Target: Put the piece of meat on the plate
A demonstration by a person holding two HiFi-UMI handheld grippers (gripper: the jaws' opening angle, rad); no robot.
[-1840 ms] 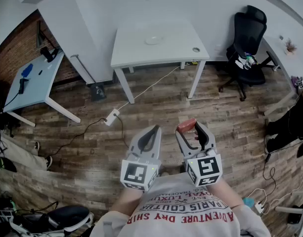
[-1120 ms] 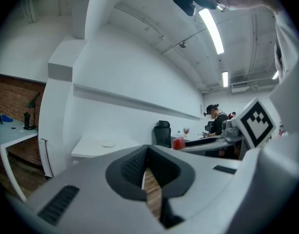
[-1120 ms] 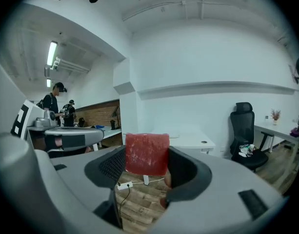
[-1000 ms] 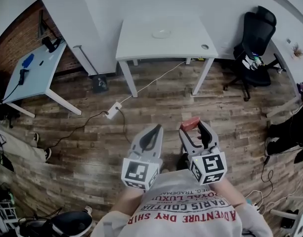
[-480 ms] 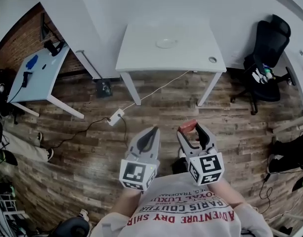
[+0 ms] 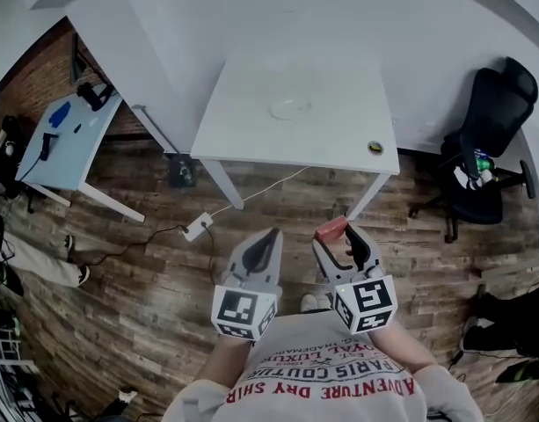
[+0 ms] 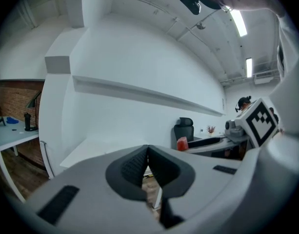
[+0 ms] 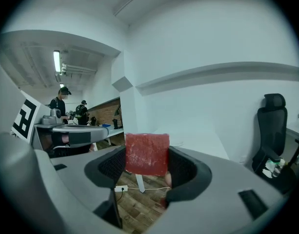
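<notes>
Right gripper (image 6: pixel 337 235) is what I run on the person's right side; its jaws pinch the meat (image 6: pixel 331 229), as I read in its own view, where the right gripper (image 8: pixel 147 156) clamps the red slab (image 8: pixel 147 154) upright with the top edge standing above the pads.

Floor (image 6: pixel 137 271): wood planks, under both grippers in the head view.

Table (image 6: pixel 251 126): white, ahead of the grippers, its near edge just beyond the jaw tips.

Chair (image 6: pixel 491 117): black, to the right of the table.

Left gripper (image 6: pixel 270 236): beside the right one and level with it. In its own view I see the left gripper (image 7: pixel 148 151) with jaws pressed together and nothing between them.

Plate (image 6: pixel 291 109): pale and round, near the middle of the table, with nothing on it.

Meat: over the floor, short of the table edge, well apart from the plate.
</notes>
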